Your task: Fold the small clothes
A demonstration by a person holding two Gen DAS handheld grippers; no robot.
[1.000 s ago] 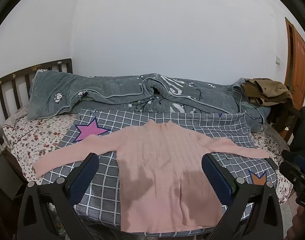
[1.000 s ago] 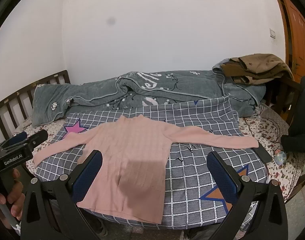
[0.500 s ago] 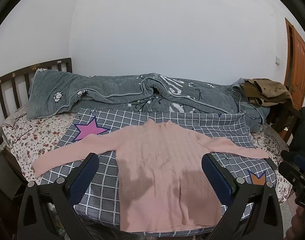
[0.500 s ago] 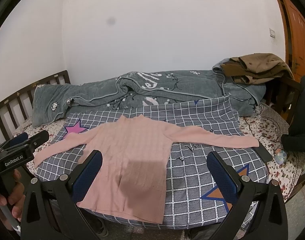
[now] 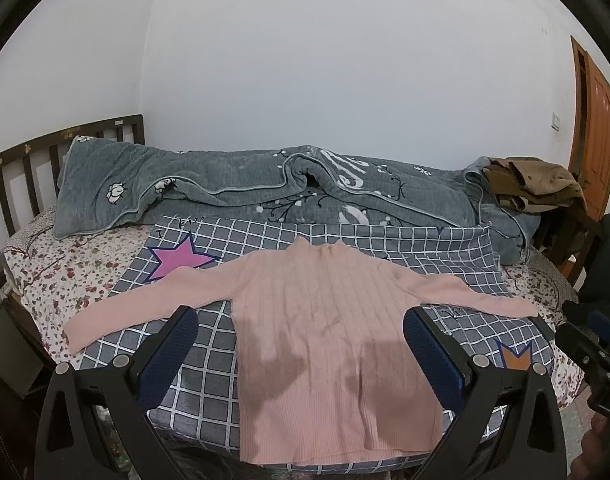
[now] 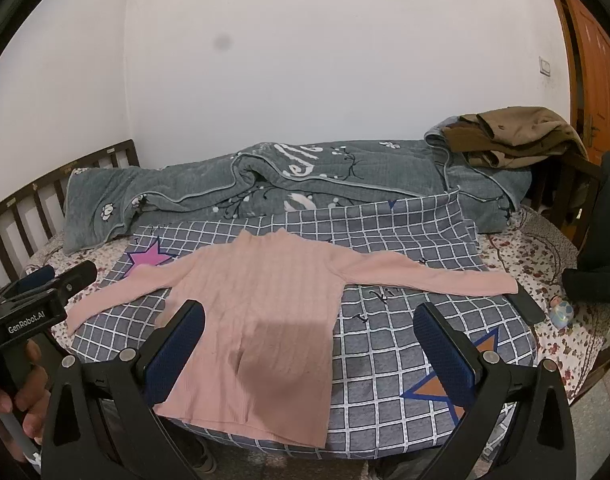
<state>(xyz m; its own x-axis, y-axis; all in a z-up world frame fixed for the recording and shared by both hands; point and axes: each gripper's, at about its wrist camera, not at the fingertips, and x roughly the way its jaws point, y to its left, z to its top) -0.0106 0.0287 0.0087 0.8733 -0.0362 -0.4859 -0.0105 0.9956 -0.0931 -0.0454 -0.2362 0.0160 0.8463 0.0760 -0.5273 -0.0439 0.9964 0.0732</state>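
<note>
A pink ribbed sweater (image 5: pixel 329 320) lies flat, face up, on a grey checked cloth (image 5: pixel 209 364), both sleeves spread out sideways. It also shows in the right wrist view (image 6: pixel 257 320). My left gripper (image 5: pixel 301 316) is open and empty, held above the sweater's lower half near the bed's front edge. My right gripper (image 6: pixel 309 308) is open and empty, held above the sweater's right side and the cloth (image 6: pixel 385 340). Neither gripper touches the sweater.
A grey quilt (image 5: pixel 245 192) lies bunched along the back of the bed. Brown clothes (image 5: pixel 533 184) are piled at the back right. A wooden headboard (image 5: pixel 21 176) stands at the left. A dark flat object (image 6: pixel 527 308) and a small toy (image 6: pixel 561 314) lie near the right sleeve's end.
Both views have shifted only slightly; the sweater has not moved and both grippers stay open.
</note>
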